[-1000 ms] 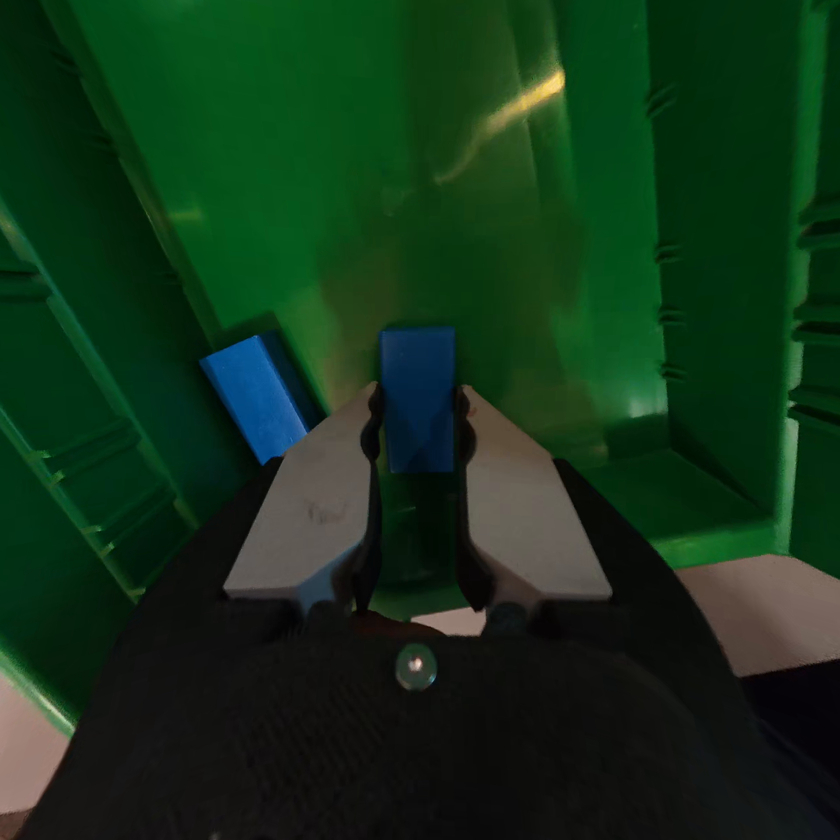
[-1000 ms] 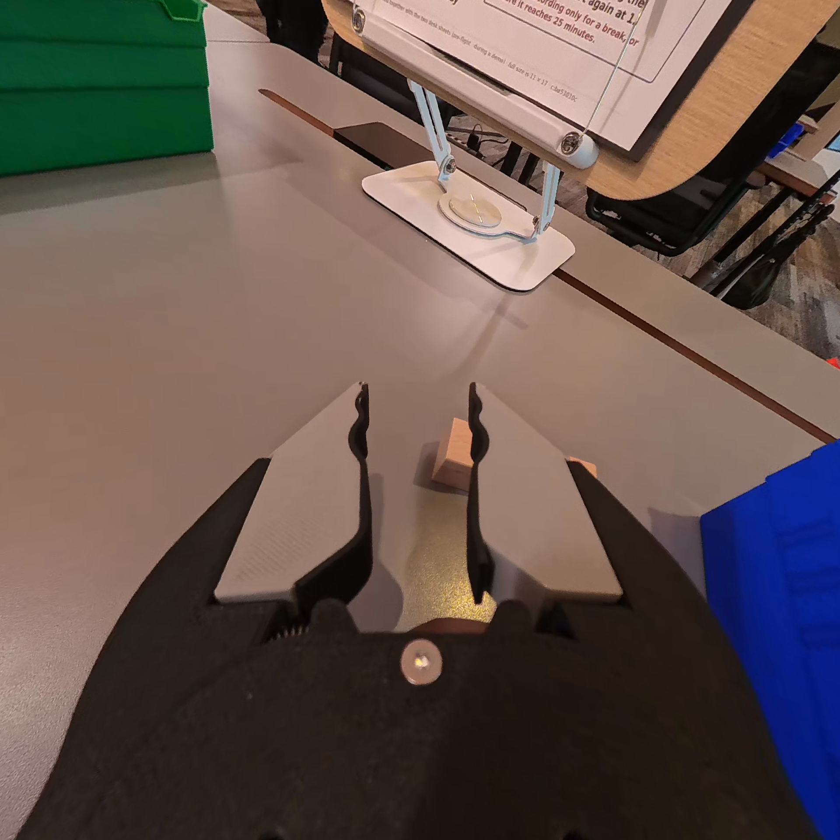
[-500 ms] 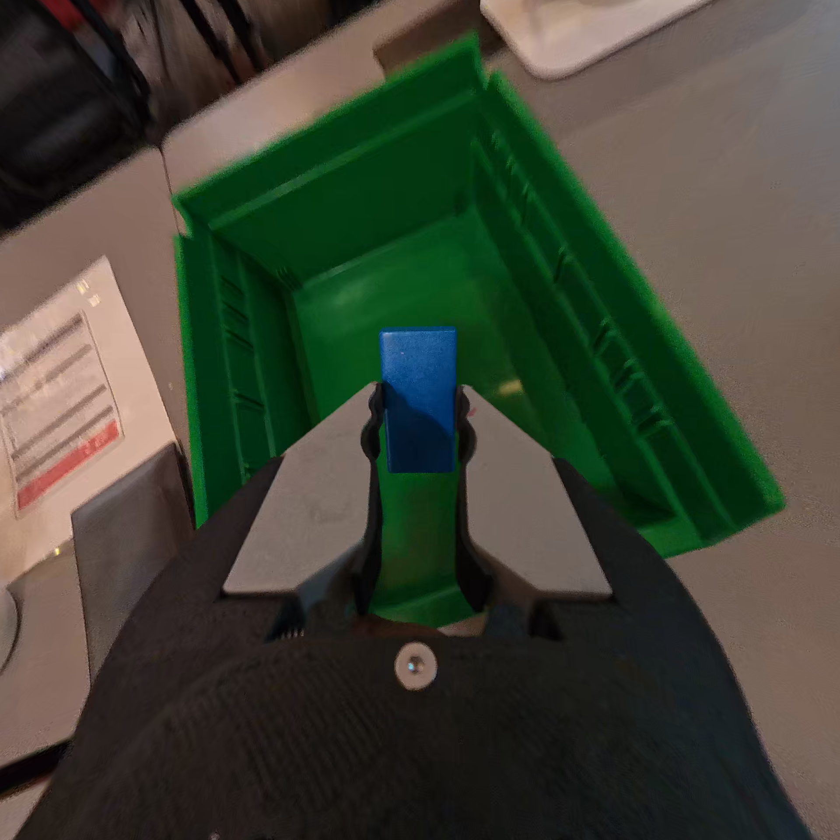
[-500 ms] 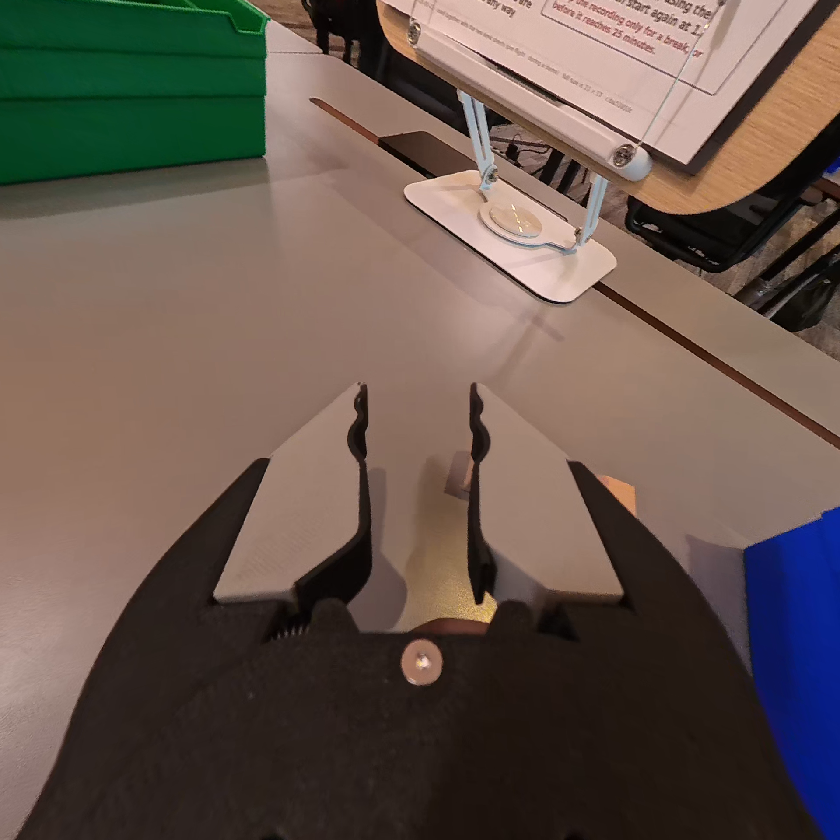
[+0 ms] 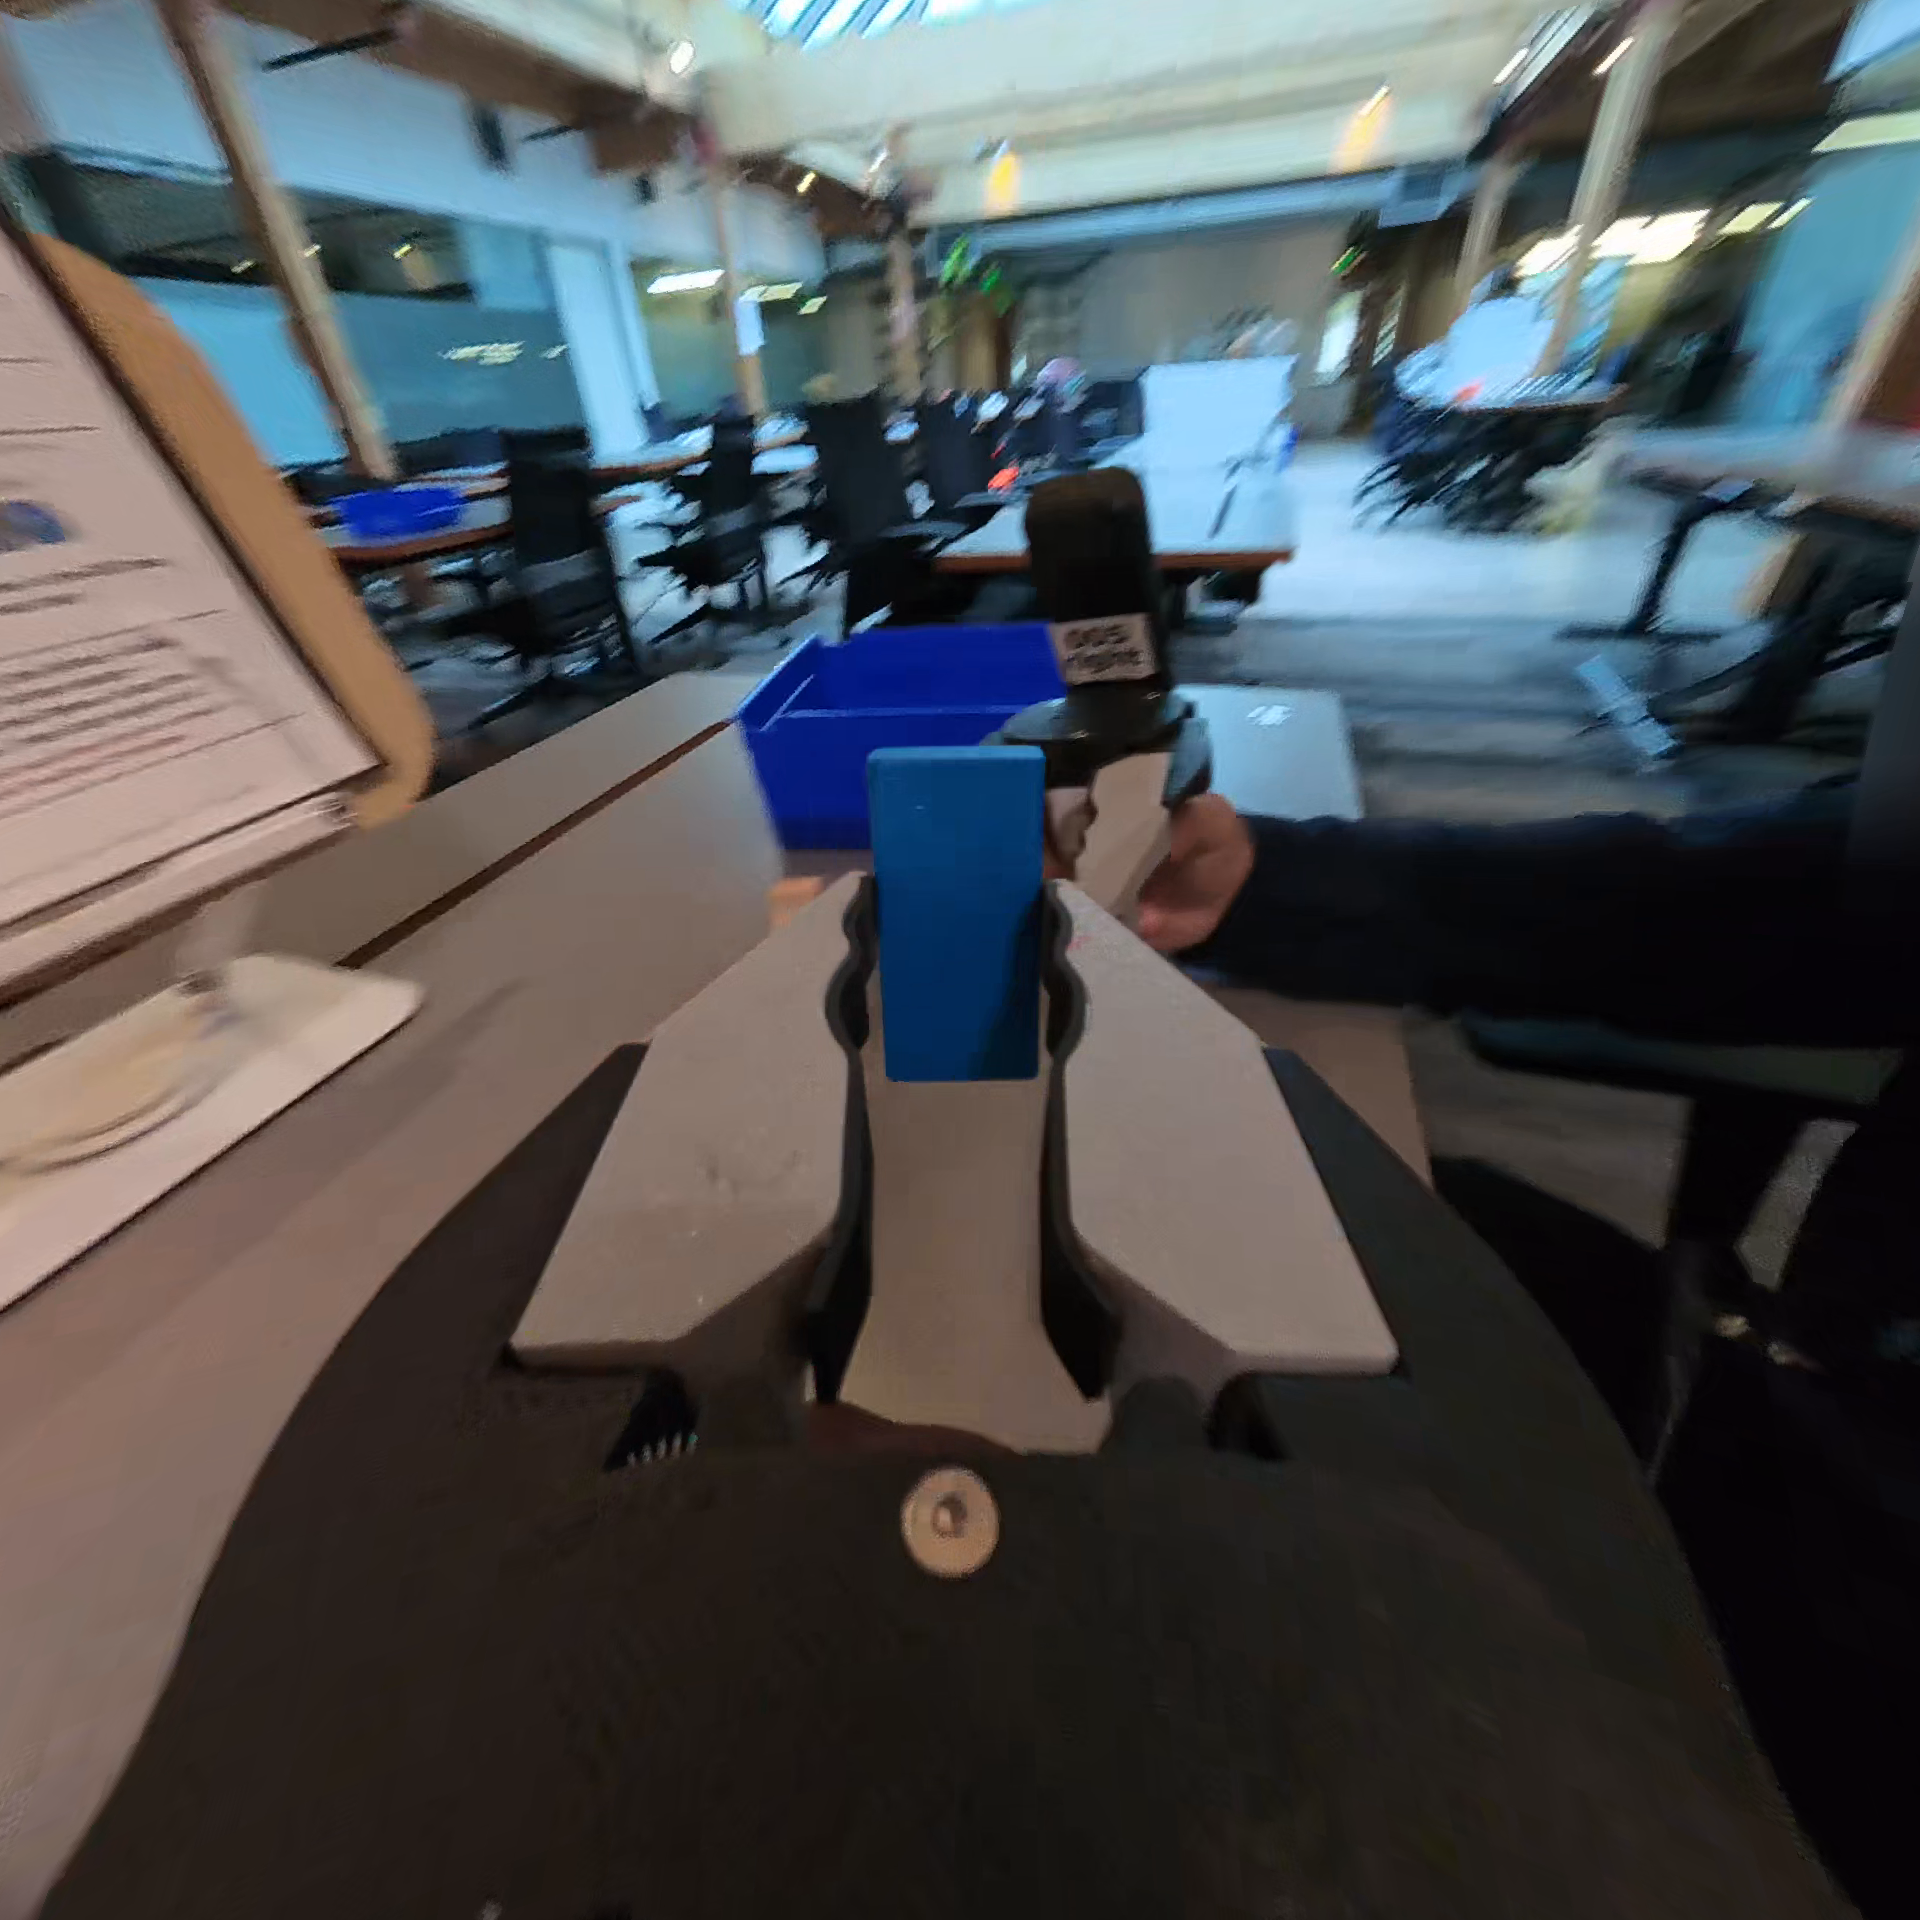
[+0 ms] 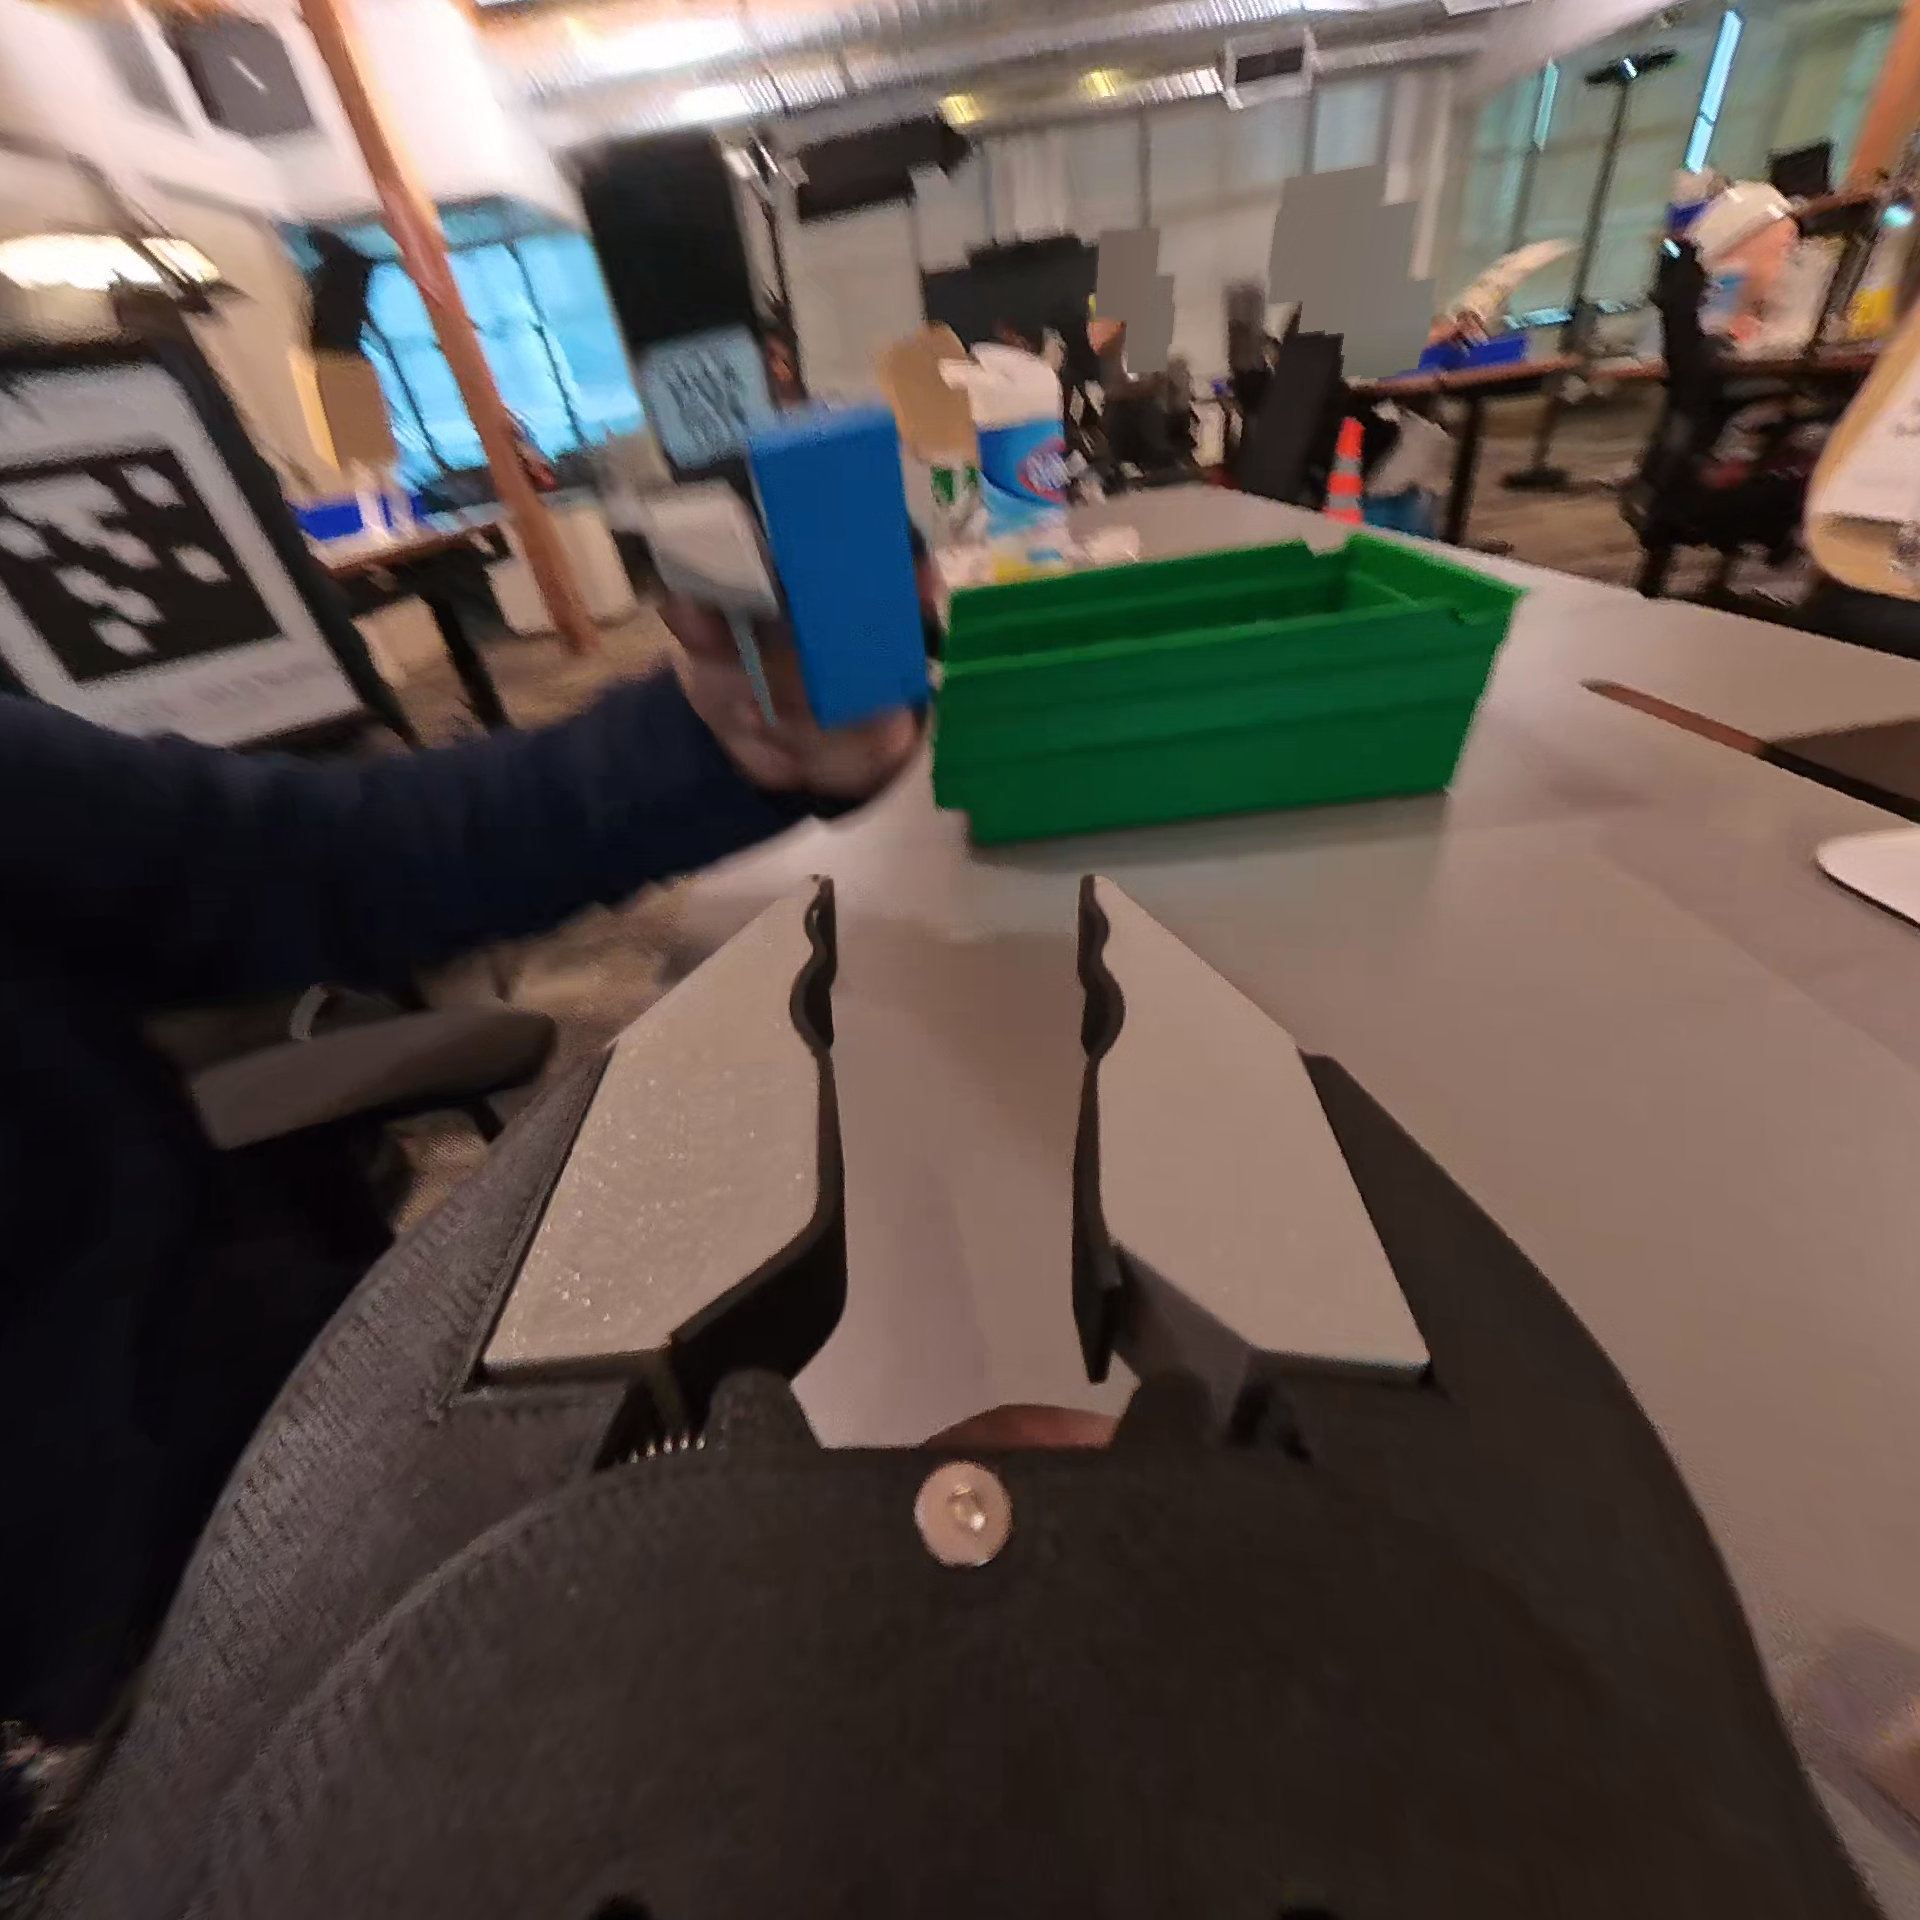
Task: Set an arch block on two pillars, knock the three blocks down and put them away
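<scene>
Left wrist view has the left tongs (image 5: 956, 971) clenched on a blue block (image 5: 956, 914), the black pads pressed flat against its two long sides. It is a plain rectangular block, taller than it is wide, solid mid-blue with a matte face, sharp corners and a flat top edge. It stands upright in the grip, its upper part rising clear above the fingertips, held in the air over the grey desk (image 5: 582, 935). Behind it on the desk sits a blue bin (image 5: 894, 717), and a small tan block (image 5: 795, 891) peeks out just left of the fingertip, too blurred to tell its shape.

From the right wrist view the same blue block (image 6: 836, 571) shows a second, narrower side face of the same colour, and it hangs near a green bin (image 6: 1205, 717) on the desk (image 6: 1507, 987). The right tongs (image 6: 956, 966) are released, with only bare desk showing between the fingers.
</scene>
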### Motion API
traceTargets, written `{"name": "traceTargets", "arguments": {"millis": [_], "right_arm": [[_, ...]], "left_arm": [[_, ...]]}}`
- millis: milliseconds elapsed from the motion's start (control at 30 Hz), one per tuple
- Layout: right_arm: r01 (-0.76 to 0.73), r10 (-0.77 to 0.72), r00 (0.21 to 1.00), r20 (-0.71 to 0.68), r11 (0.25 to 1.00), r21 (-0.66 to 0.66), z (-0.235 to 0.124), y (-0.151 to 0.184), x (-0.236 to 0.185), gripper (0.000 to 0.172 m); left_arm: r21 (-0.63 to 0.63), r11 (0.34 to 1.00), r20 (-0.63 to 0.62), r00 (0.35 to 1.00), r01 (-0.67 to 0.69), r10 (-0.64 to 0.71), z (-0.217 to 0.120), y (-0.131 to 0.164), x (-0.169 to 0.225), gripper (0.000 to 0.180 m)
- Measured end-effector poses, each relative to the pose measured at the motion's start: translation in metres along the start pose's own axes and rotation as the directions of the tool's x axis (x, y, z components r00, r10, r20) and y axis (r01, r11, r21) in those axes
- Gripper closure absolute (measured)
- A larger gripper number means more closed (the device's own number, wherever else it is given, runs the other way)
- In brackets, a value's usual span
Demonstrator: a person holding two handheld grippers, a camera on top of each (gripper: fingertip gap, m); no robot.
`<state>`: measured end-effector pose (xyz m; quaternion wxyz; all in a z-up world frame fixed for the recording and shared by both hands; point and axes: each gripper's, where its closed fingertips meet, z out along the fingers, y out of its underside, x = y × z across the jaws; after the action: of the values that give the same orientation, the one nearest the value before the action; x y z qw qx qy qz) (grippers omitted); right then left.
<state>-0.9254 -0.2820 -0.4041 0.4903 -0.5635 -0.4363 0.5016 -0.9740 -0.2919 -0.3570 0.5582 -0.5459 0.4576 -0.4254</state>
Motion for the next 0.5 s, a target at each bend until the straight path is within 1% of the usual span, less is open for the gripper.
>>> {"name": "traceTargets", "arguments": {"millis": [100,167,300,367,500], "right_arm": [[-0.061,0.05,0.994,0.096,0.991,0.116,-0.013,-0.022,-0.011,0.13],[-0.074,0.058,0.993,0.105,0.986,0.152,-0.018,-0.028,-0.011,0.133],[-0.075,0.067,0.995,0.079,0.992,0.105,-0.013,-0.018,-0.005,0.13],[-0.073,0.067,0.995,0.073,0.995,0.073,-0.007,-0.012,-0.005,0.127],[-0.051,0.049,0.996,0.077,0.998,0.023,0.003,-0.001,-0.009,0.128]], "left_arm": [[0.055,0.994,-0.102,0.991,0.091,-0.085,0.027,0.02,0.006,0.151],[0.067,0.989,-0.137,0.983,0.131,-0.121,0.04,0.032,0.008,0.151],[0.029,0.994,-0.138,0.985,0.11,-0.105,0.052,0.05,0.009,0.151],[0.019,0.995,-0.135,0.986,0.097,-0.093,0.05,0.054,0.009,0.151],[0.008,0.995,-0.178,0.979,0.102,-0.099,0.046,0.06,0.018,0.151]]}}
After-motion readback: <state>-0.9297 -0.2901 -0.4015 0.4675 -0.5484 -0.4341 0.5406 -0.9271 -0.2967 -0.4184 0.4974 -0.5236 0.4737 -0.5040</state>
